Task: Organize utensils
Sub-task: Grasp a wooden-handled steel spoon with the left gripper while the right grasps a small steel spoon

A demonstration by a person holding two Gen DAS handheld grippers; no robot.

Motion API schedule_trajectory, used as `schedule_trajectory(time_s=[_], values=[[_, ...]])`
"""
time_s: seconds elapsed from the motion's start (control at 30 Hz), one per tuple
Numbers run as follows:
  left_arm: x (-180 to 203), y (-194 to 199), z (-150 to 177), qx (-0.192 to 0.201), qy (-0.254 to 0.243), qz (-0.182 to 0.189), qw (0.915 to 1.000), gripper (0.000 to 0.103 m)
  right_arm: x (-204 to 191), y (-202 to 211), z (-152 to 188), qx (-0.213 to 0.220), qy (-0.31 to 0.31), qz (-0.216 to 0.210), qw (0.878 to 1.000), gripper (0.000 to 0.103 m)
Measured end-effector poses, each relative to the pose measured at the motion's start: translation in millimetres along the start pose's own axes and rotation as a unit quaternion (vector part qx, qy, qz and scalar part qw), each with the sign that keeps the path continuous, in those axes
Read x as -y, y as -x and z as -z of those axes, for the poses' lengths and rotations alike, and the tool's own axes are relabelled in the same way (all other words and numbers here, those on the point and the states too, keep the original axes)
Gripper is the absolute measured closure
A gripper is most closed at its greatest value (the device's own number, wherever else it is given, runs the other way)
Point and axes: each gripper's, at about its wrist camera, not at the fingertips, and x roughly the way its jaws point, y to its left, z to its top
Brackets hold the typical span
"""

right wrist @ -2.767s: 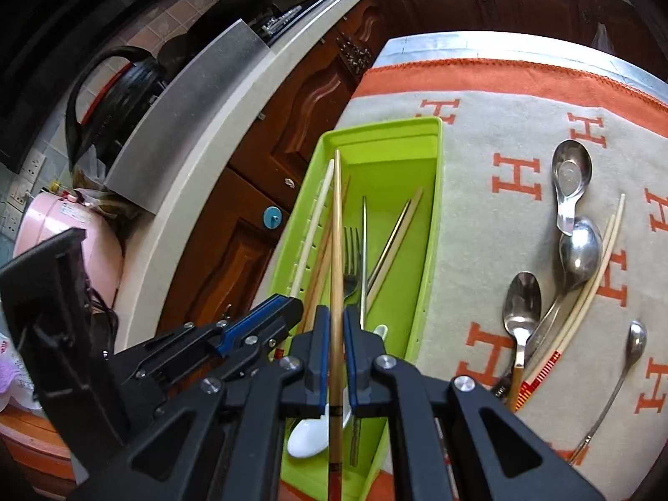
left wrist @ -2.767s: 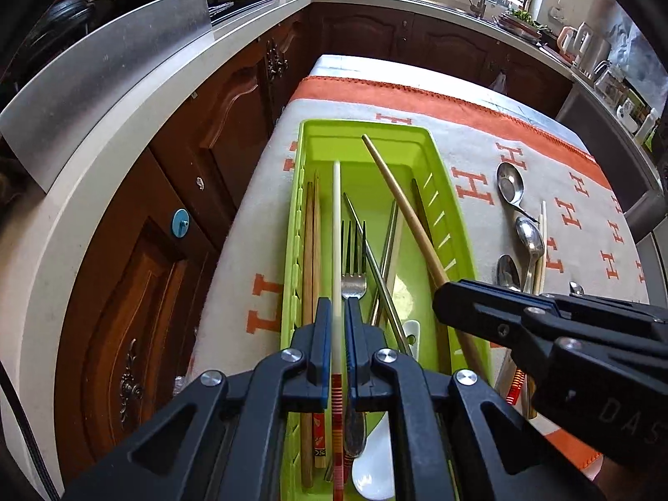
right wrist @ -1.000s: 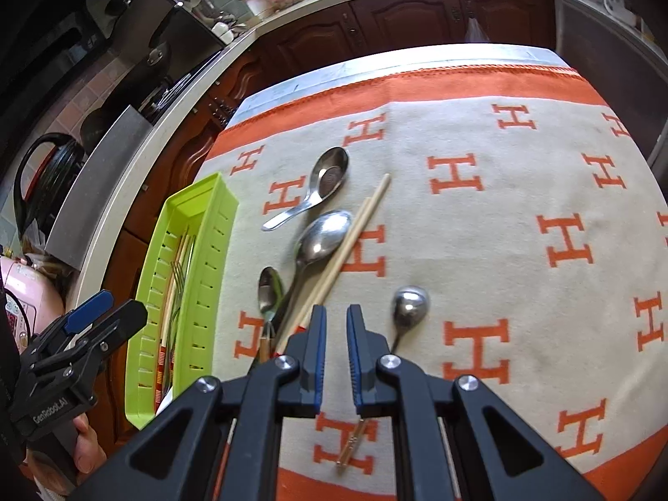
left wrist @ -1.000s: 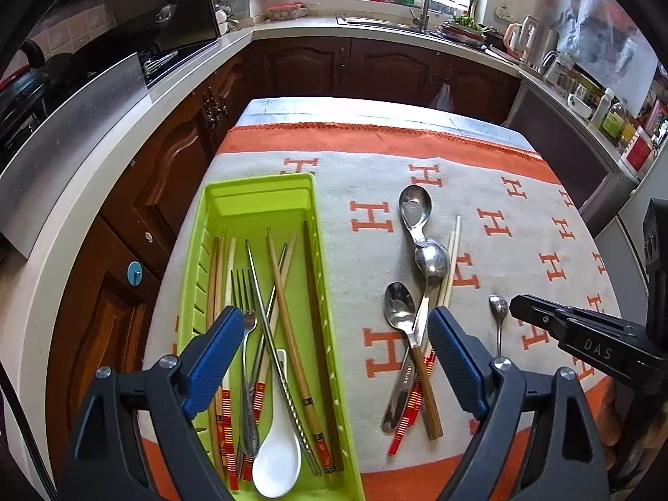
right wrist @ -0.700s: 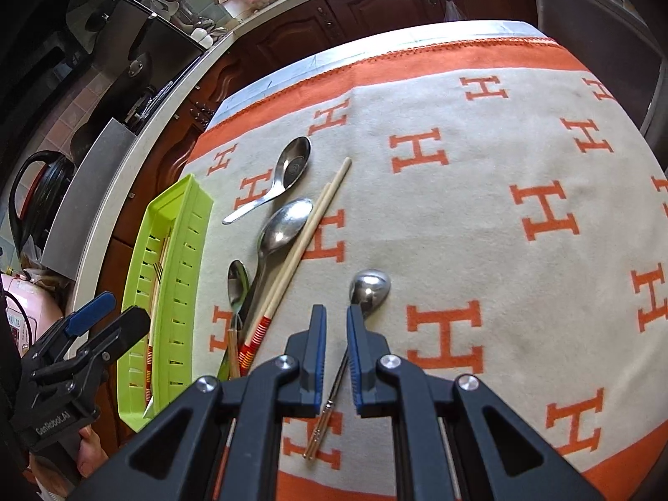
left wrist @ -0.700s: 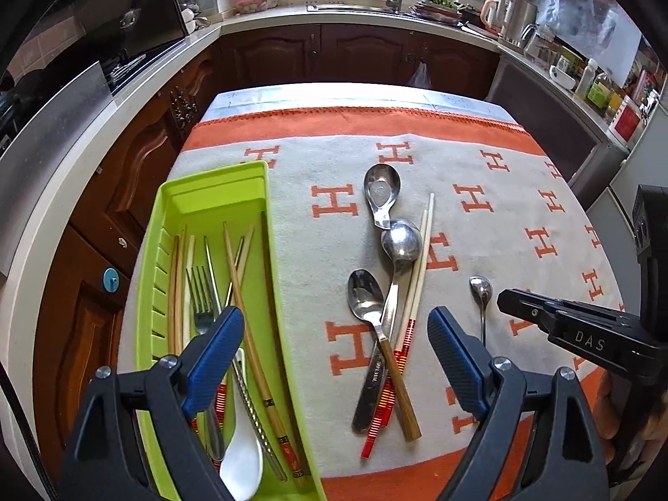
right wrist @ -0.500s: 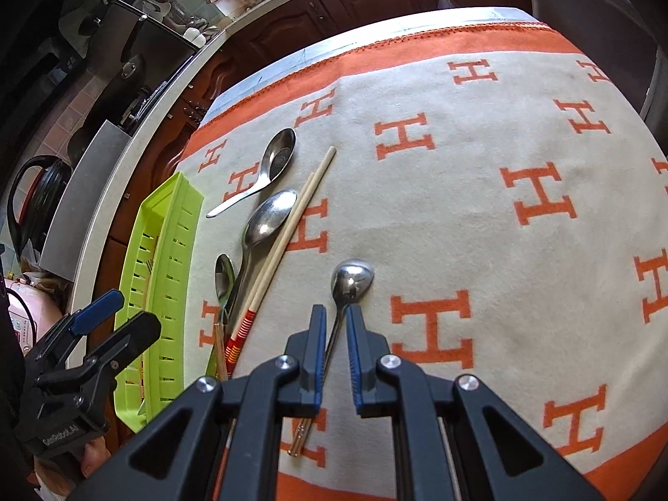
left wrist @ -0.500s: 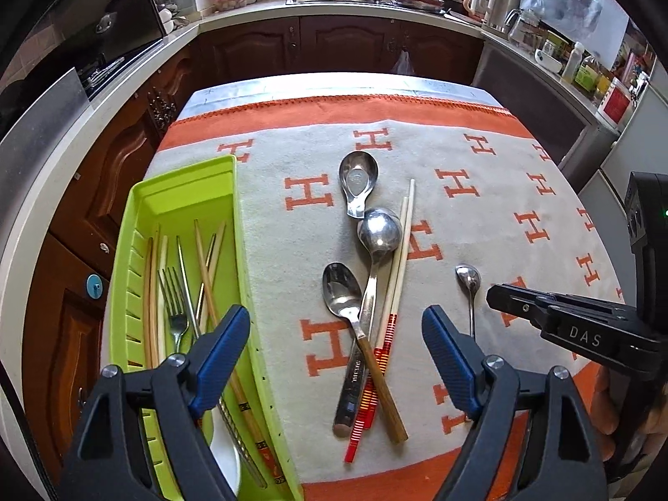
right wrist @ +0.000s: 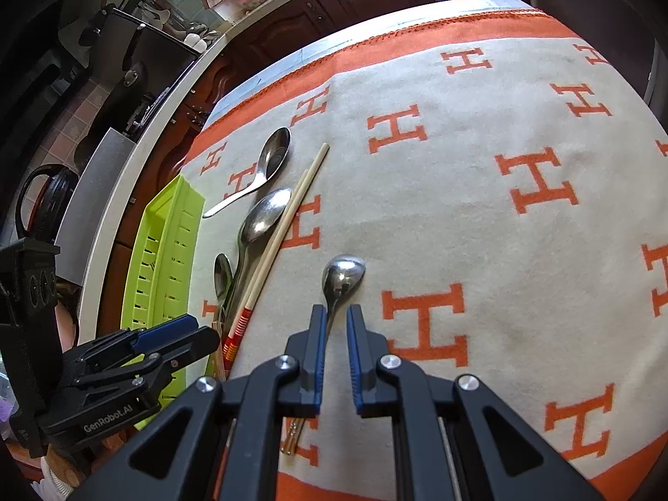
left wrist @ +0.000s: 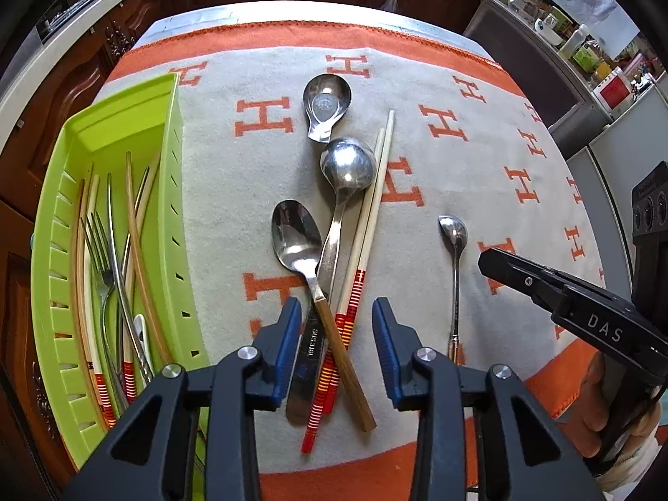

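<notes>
Plainly, "DAS" on right gripper (left wrist: 601,325)

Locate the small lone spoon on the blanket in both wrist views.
Left wrist: small spoon lies right of centre, apart from the utensil cluster, bowl pointing away, just left of the right claw.
Right wrist: same spoon sits at centre, its handle running down between the narrowly parted fingers of that claw.
Shared landmark: the pale chopsticks with red-striped ends, left of the spoon in both.

Bright daylight, sharp focus (fisheye-warped edges)
</notes>
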Motion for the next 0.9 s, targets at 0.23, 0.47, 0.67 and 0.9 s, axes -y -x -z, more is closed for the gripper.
schedule_trajectory(time_s=[0.23, 0.47, 0.67, 0.9], values=[[-1.4, -13.2, -1.3, -0.015, 0.01, -0.012, 0.9998, 0.075, 5.7, 0.2, 0.7, 0.001, -0.005, -0.008, 1.0, 0.093], [-3.8, -13.6, -2.3, -0.006, 0.009, -0.027, 0.9996, 0.094, 9.6, 0.9, 1.4, 0.001, -0.01, -0.012, 1.0, 0.093], [-2.6, -5.1, -0.5, 0.009, 0.004, -0.035, 0.9993, 0.098, 8.7, 0.9, 2.2, 0.0, -0.007, -0.014, 1.0, 0.093], [-2.3, 9.5, 2.1, 0.028, 0.001, -0.035, 0.999, 0.098, 4.2, -0.6, 2.4, -0.005, 0.0, -0.016, 1.0, 0.093]])
